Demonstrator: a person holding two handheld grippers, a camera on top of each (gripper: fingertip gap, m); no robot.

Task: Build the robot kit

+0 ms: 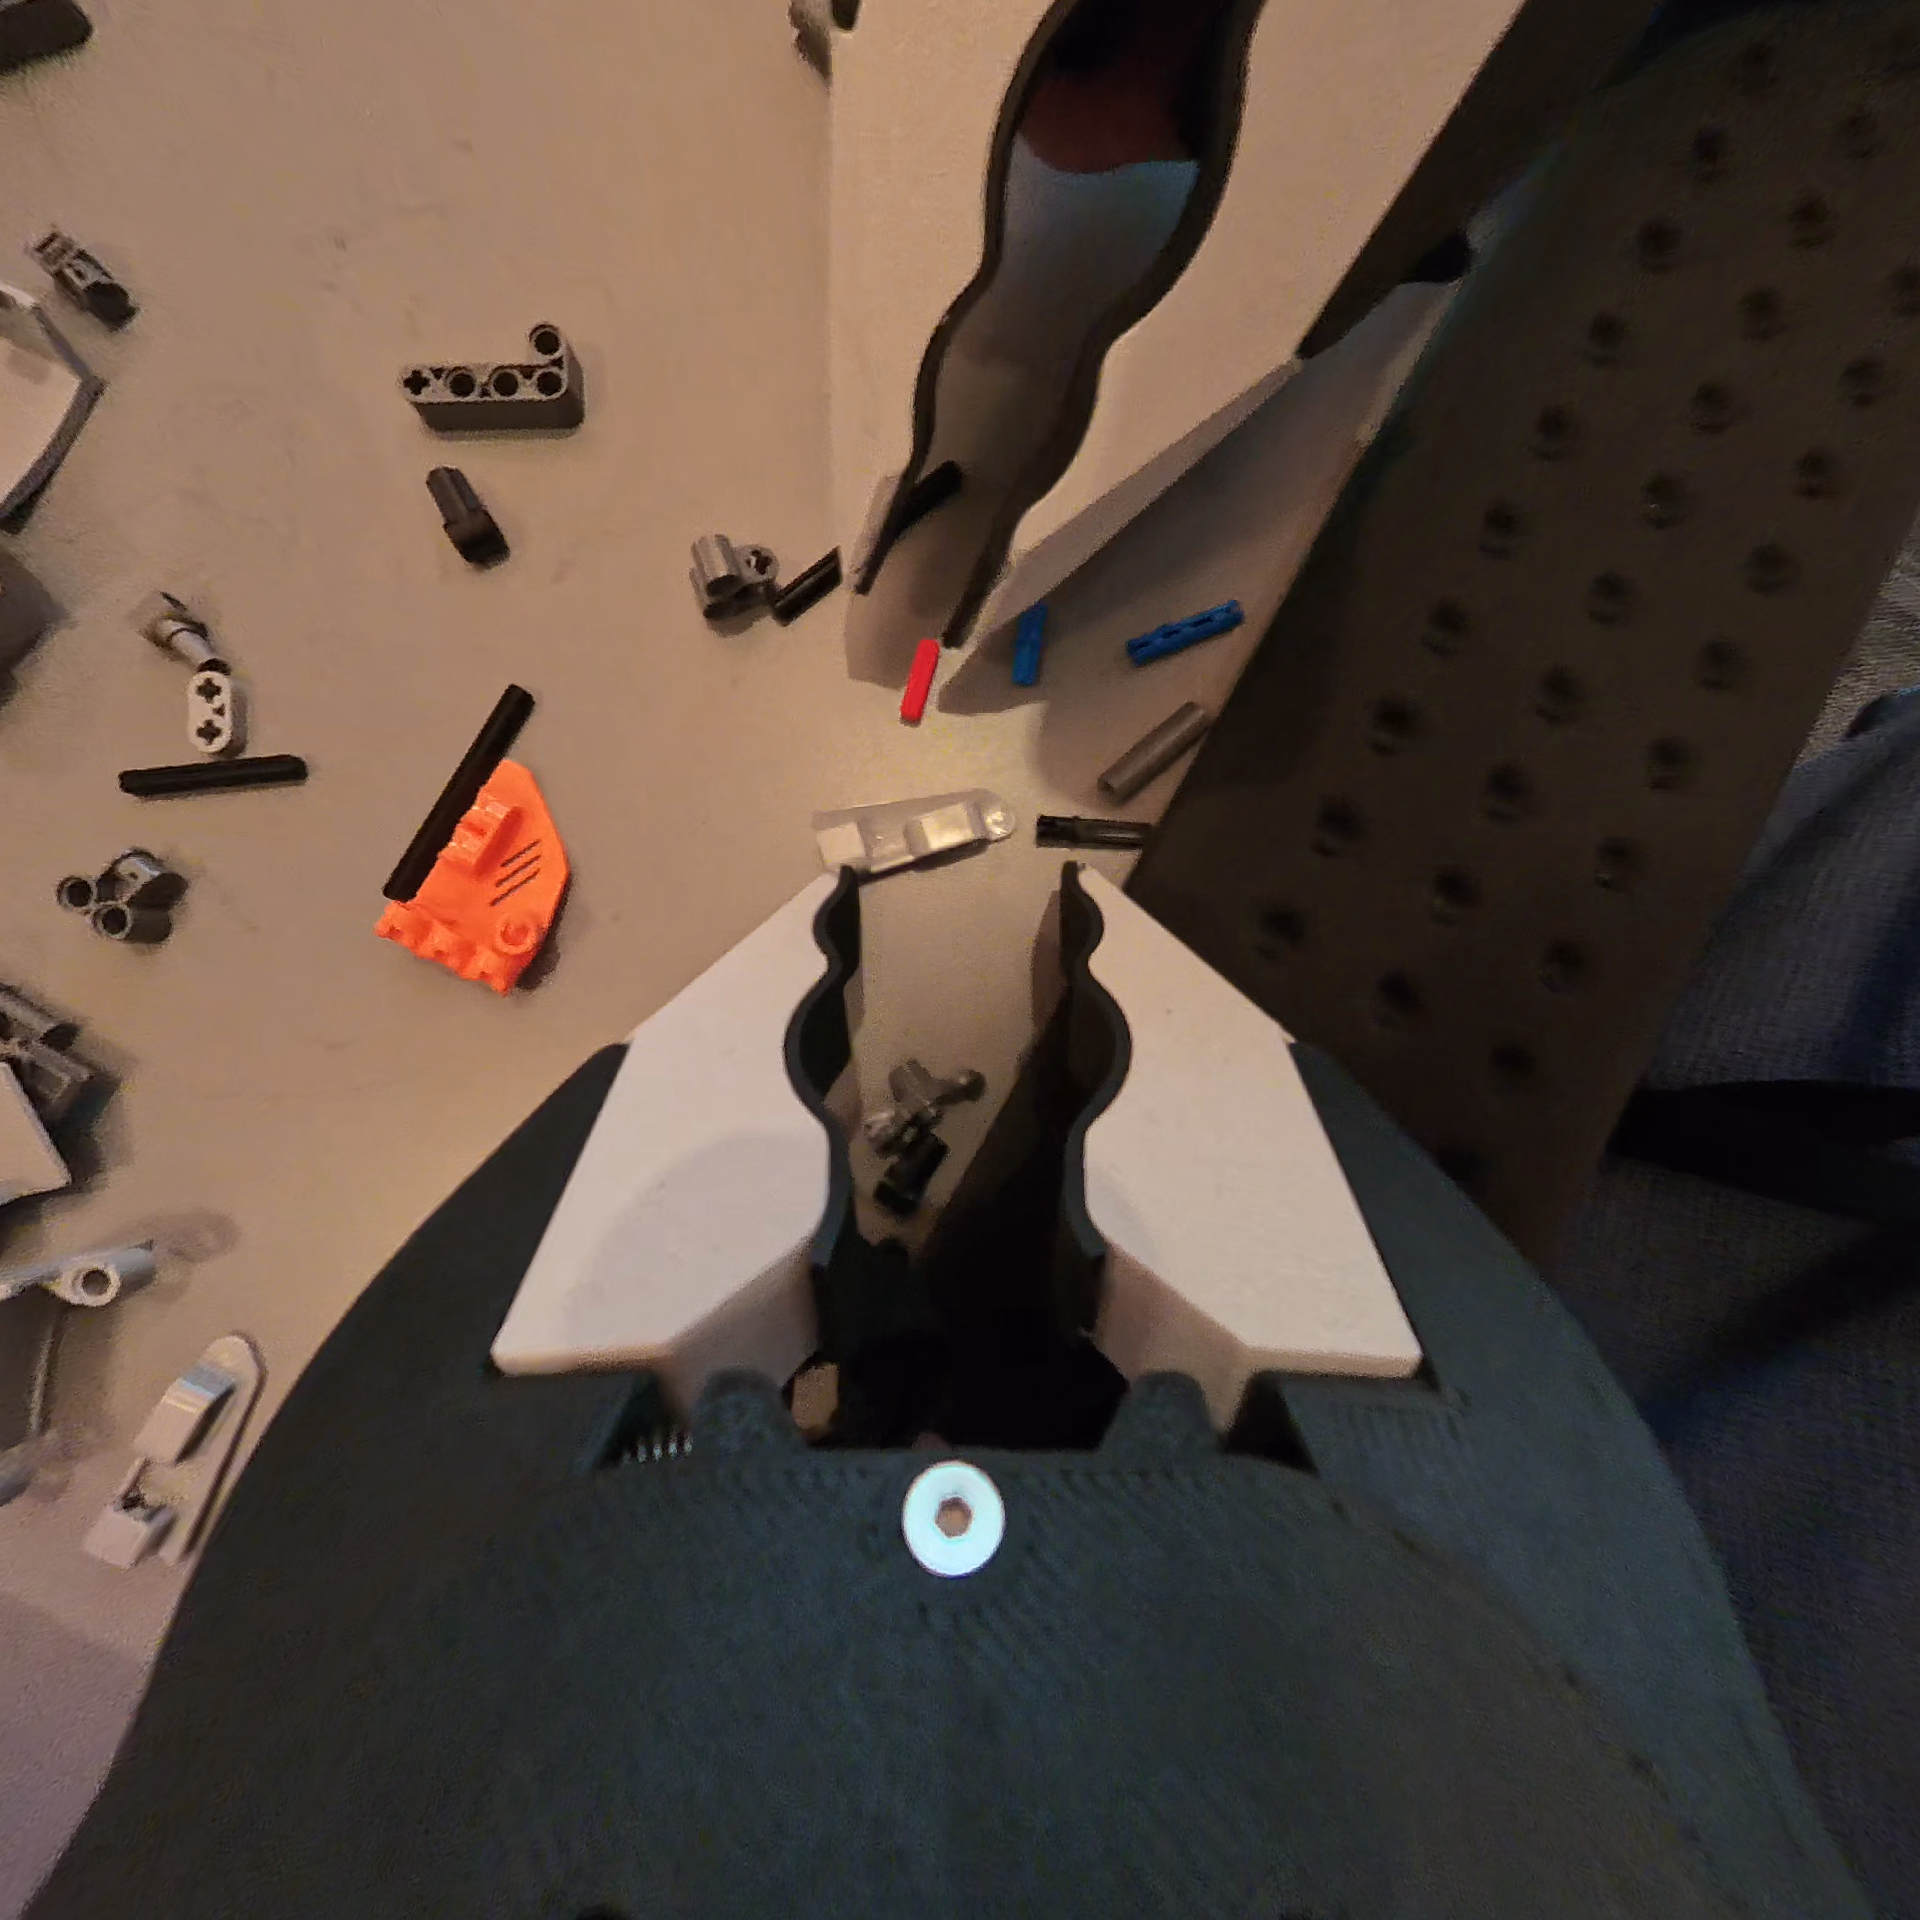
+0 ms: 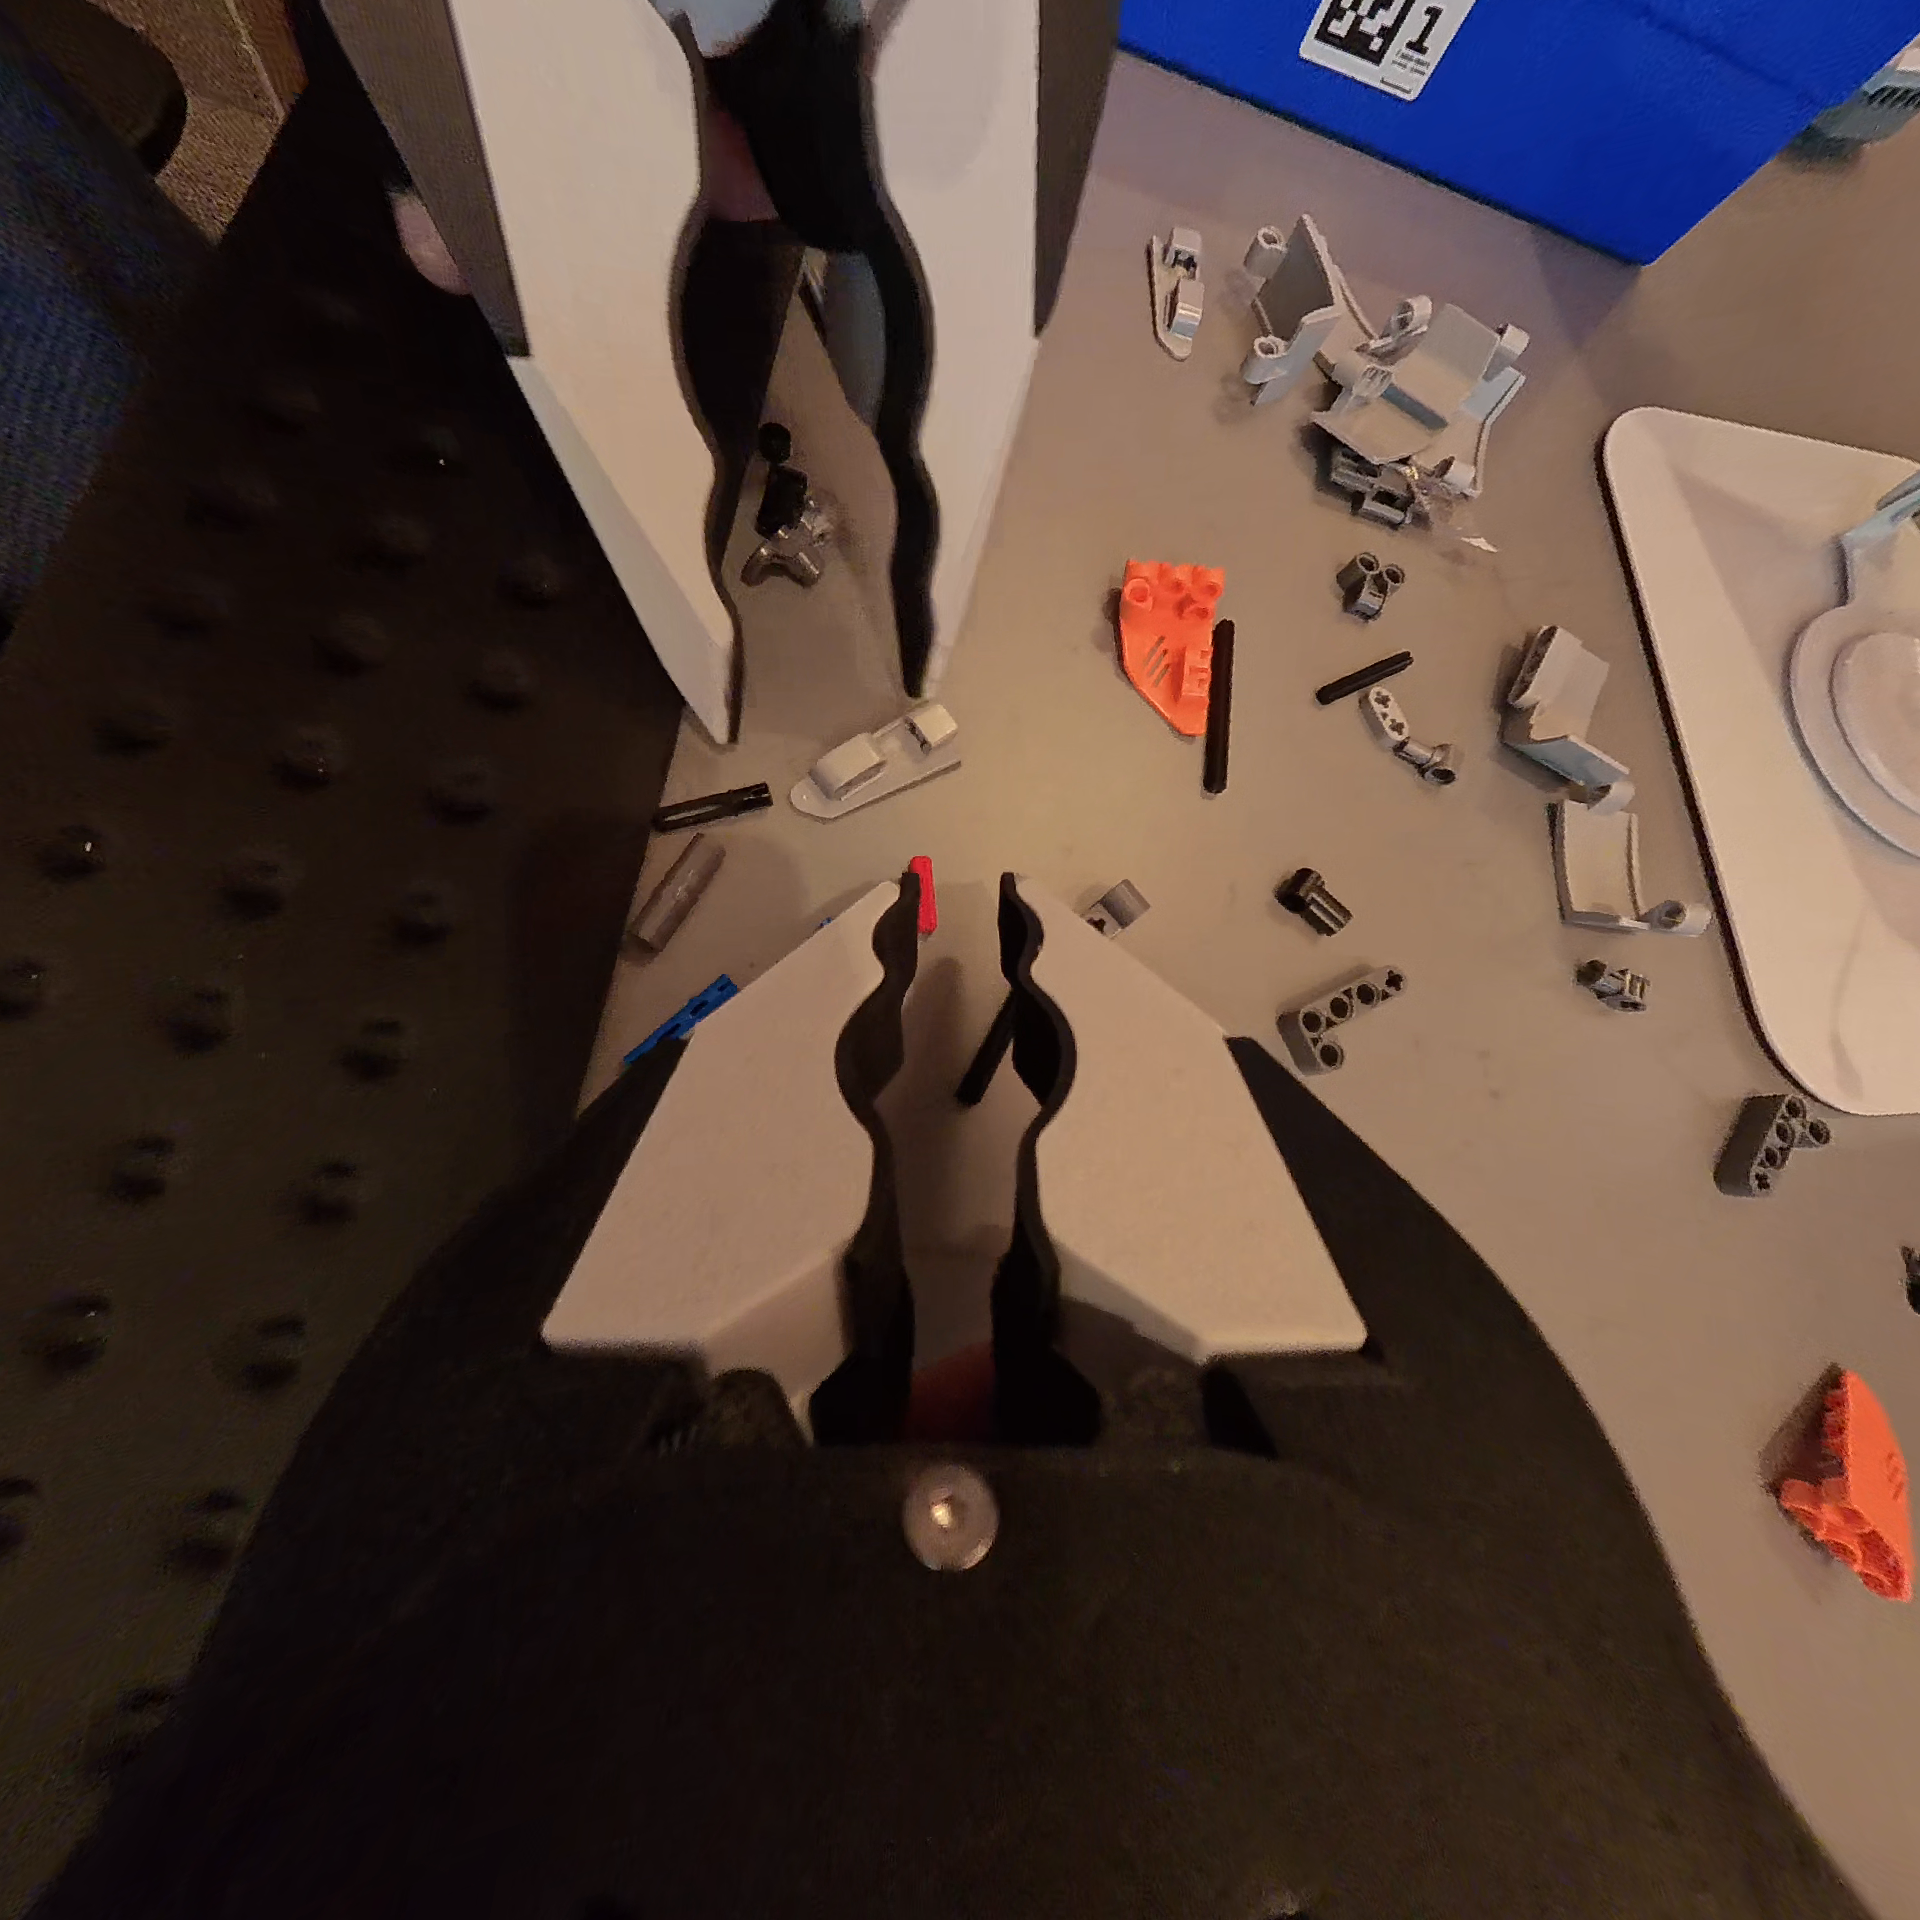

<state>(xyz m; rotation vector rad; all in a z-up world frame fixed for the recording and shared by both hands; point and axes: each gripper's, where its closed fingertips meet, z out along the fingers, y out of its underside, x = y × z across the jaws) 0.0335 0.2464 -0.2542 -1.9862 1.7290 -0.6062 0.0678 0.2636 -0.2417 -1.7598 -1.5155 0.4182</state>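
Both spread: right gripper point(image 2: 956, 883) tips beside red pin point(image 2: 922, 894) (touching its left finger?); left gripper point(image 1: 961, 873) over grey-black connector point(image 1: 914, 1127) on bench point(image 1: 644, 468).

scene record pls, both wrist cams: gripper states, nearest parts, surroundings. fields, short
left gripper: open, empty, over small grey-and-black assembly
right gripper: open, empty, red pin at its left fingertip, black axle between the fingers
between grippers: light grey panel piece
table: scattered building-toy parts, orange shell, blue beam
edge: black perforated mat
far: white tray, blue box
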